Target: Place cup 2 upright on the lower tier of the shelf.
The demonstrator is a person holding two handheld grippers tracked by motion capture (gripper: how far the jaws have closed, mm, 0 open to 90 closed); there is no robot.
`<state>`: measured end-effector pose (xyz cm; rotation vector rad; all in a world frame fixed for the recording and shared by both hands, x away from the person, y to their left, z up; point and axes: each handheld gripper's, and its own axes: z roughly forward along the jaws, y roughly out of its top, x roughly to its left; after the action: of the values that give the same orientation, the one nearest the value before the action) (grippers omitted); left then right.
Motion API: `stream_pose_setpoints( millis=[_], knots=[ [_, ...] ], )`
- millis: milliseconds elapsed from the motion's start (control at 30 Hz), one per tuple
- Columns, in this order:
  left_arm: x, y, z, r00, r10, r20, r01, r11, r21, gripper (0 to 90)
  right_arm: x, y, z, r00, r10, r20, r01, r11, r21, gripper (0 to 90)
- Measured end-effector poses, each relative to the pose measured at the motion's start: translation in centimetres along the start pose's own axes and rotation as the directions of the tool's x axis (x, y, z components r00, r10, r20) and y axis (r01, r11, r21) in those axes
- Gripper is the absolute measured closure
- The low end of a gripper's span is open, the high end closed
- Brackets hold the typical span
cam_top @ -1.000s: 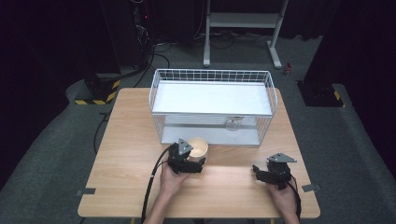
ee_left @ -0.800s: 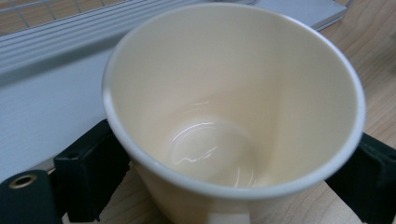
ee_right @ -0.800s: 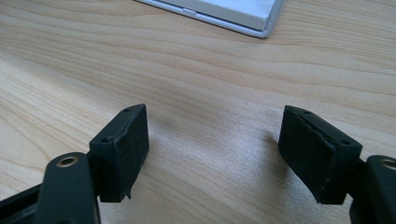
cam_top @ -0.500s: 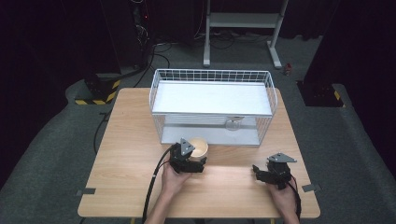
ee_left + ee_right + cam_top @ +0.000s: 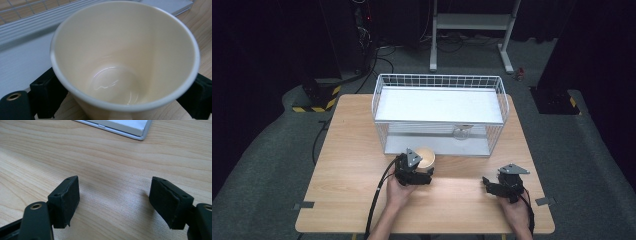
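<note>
Left gripper (image 5: 428,176) clamped on cream cup (image 5: 125,57) just beside wire basket (image 5: 439,80); could slip or catch the wall if lifted. Right gripper (image 5: 113,202) released, idle on desk (image 5: 347,165).

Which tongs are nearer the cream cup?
Left. The left tongs have a jaw on either side of the cream cup by the wire basket; the right tongs sit open over bare table, well apart.

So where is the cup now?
In the high view the cup sits between the left gripper's jaws, left of centre, just in front of the wire basket.
</note>
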<state>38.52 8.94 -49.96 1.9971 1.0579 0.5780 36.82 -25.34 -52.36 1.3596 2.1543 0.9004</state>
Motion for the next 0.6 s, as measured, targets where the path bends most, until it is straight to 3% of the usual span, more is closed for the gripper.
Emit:
stream_pose_setpoints(
  millis=[433,600],
  knots=[
    [0.08,0.24,-0.17,0.9999,-0.002,-0.013,0.002,1.0000,-0.010,9.3,-0.01,0.00,0.01,1.0000,-0.003,-0.002,0.003,1.000,-0.002,24.4],
    [0.56,0.39,-0.38,0.9991,-0.043,-0.004,0.043,0.9988,-0.022,9.3,-0.01,0.00,0.01,1.0000,-0.004,-0.001,0.004,1.000,-0.002,24.4]
  ],
)
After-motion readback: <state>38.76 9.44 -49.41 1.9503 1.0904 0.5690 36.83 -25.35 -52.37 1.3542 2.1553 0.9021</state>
